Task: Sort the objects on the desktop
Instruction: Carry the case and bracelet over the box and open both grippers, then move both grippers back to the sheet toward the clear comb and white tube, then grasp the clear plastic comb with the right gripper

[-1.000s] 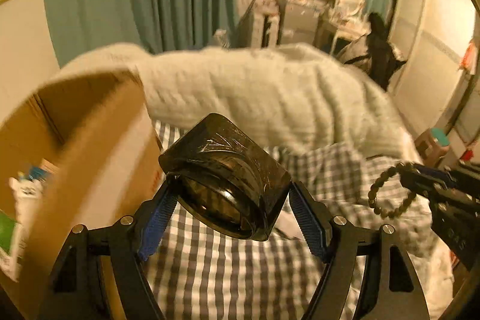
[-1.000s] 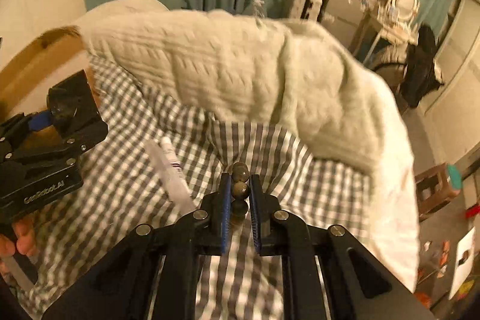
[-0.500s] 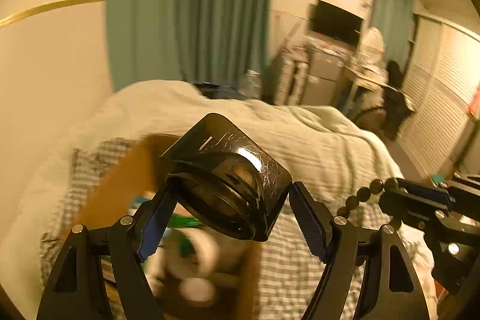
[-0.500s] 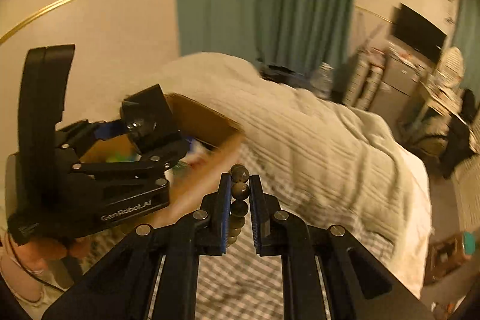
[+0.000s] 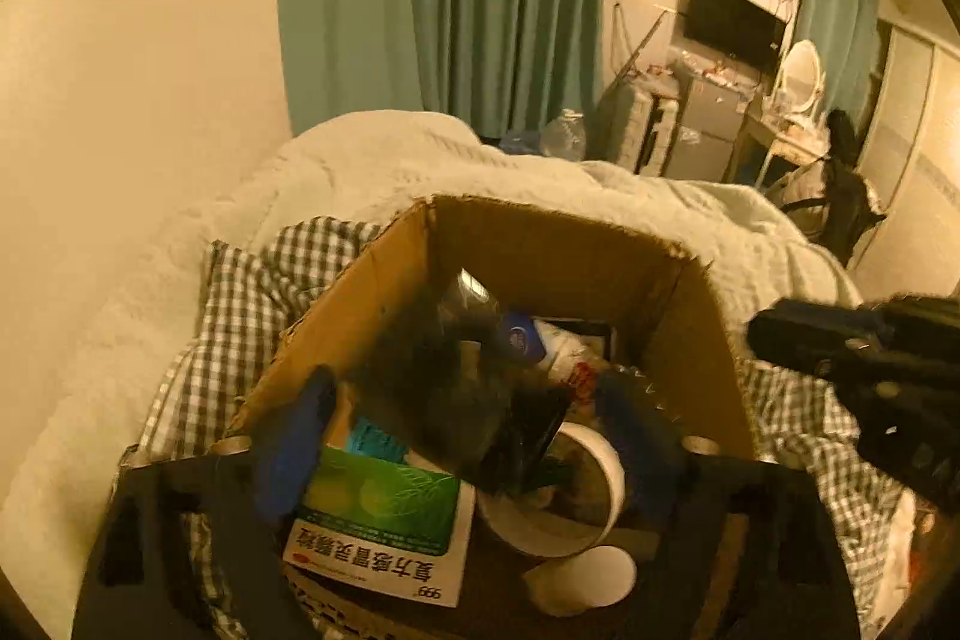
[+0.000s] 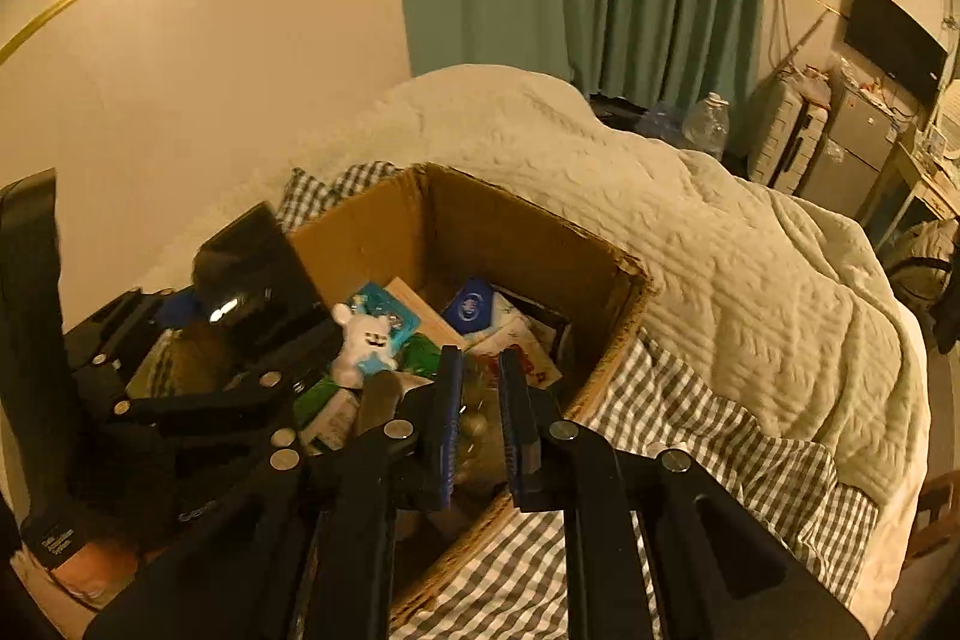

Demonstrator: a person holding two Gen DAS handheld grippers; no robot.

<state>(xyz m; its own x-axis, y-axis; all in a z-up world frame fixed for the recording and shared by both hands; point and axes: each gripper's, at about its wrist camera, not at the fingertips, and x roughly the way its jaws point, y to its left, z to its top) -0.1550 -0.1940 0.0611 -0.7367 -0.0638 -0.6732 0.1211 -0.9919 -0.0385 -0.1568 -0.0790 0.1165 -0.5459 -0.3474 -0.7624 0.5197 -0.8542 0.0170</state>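
Left claw (image 5: 462,436) has just spread wide, the dark jar (image 5: 462,370) blurry between its fingers over the cardboard box (image 5: 540,250). Right claw (image 6: 480,418) has just been easing apart, beads (image 6: 474,421) loose between its fingers.

Black tongs (image 6: 480,400) with blue pads (image 6: 449,403), silver screws (image 6: 399,428) and white lettering.

right claw (image 6: 480,412) parted, over cardboard box (image 6: 528,226)
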